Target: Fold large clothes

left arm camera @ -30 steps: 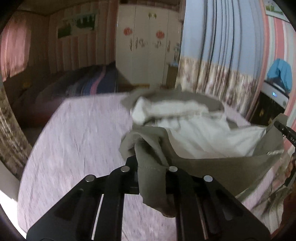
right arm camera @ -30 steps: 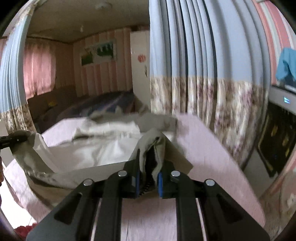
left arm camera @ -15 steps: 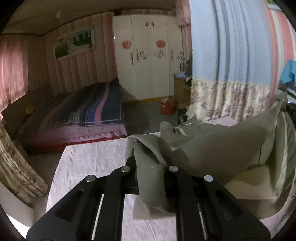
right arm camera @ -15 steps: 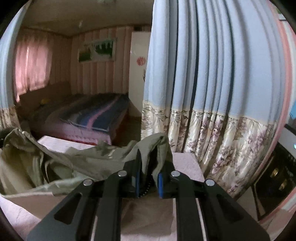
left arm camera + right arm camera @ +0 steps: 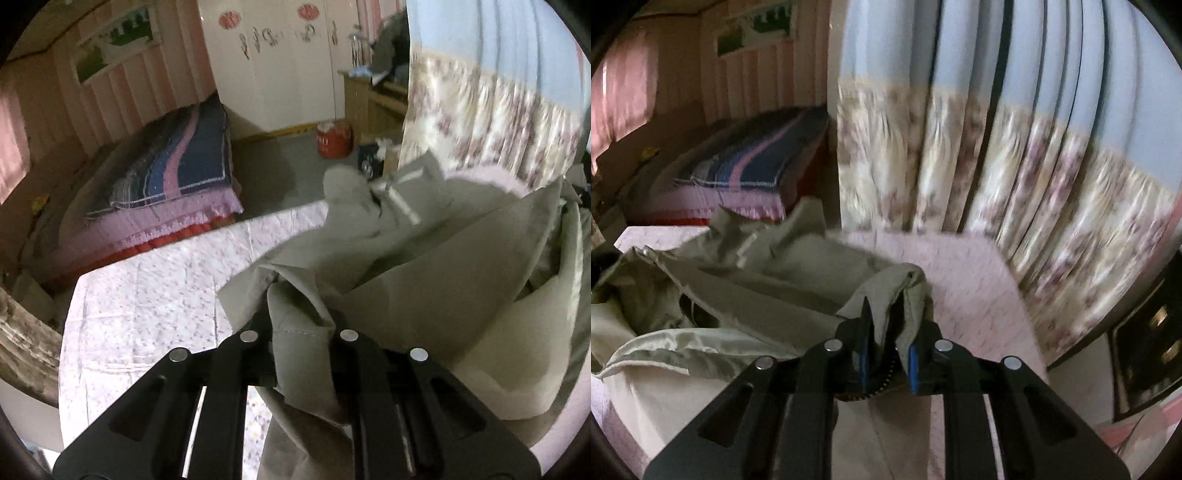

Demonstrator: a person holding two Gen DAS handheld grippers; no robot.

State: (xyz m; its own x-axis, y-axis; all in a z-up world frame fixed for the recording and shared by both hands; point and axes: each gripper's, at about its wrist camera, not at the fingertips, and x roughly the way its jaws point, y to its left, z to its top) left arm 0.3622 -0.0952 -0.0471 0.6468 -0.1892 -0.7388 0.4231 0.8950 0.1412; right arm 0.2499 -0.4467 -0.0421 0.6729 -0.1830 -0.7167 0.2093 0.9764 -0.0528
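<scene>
Swung forward across the pink quilted table [image 5: 147, 306] since the earlier frames, both of my grippers now point down over its far half, and the olive-grey jacket [image 5: 424, 288] has travelled with them: a second ago its pale lining lay open and spread toward me, and now the outer shell is doubled over most of it.

My left gripper [image 5: 301, 354] is pinched on a thick bunch of the jacket's edge, cloth spilling out above and below the jaws; the jaws are easing apart a touch, but the fabric is between them and has not dropped out. My right gripper [image 5: 886, 354] is clamped on the opposite corner of the jacket [image 5: 798, 291], the blue pads pressing a fold of cloth with a strip of zipper teeth showing below.

The garment lies heaped between my two tools, on the table in front of the flowered curtain [image 5: 1015, 192], partly lifted where I hold it and partly resting on the quilt. A sleeve or hood end with a white drawstring [image 5: 399, 199] sticks up at the far side, loose and unsmoothed. A band of shiny lining [image 5: 676, 347] shows along the near edge in the right wrist view.

By my reading, the first big fold is being carried over but not laid down: nothing is flat, the edges are not lined up, and the sleeves are not tucked. Setting this half down, smoothing it, and at least one more fold remain.
</scene>
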